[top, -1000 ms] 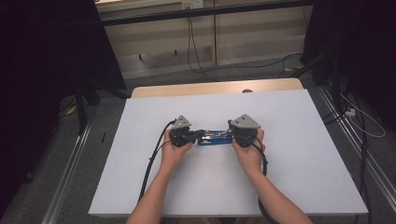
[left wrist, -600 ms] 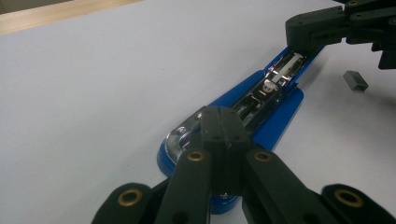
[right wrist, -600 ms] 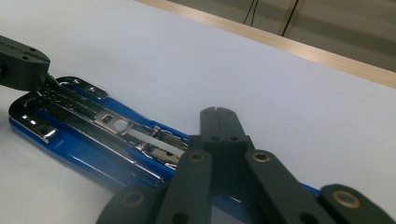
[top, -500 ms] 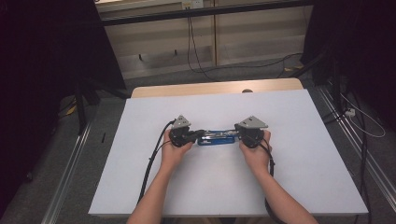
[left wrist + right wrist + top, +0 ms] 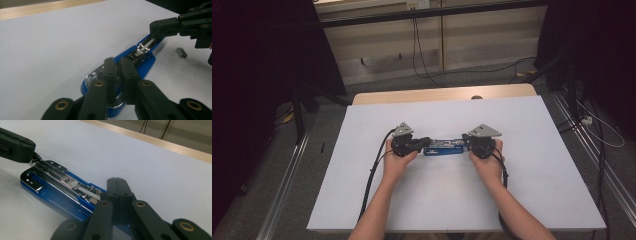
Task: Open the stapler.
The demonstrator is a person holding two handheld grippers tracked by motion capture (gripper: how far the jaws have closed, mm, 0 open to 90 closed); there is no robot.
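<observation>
A blue stapler (image 5: 444, 147) lies flat in the middle of the white table (image 5: 522, 200), with its metal magazine exposed. My left gripper (image 5: 424, 143) is at its left end. In the left gripper view its jaws (image 5: 117, 63) have just been opening. They stand a narrow gap apart over the stapler's rounded blue end (image 5: 100, 82), and I see nothing gripped between them. My right gripper (image 5: 467, 143) is at the right end. Its jaws (image 5: 116, 182) are shut together over the stapler (image 5: 57, 192). A small strip of staples (image 5: 181, 52) lies beside the stapler.
A wooden tabletop strip (image 5: 437, 95) runs along the far edge of the white surface. Cables (image 5: 427, 60) lie on the floor beyond it, and metal rails (image 5: 287, 185) flank the table. Both gripper cables trail back past the forearms.
My right hand and its gripper have shifted slightly to the right. The left hand has stayed in place at the stapler's left end.
</observation>
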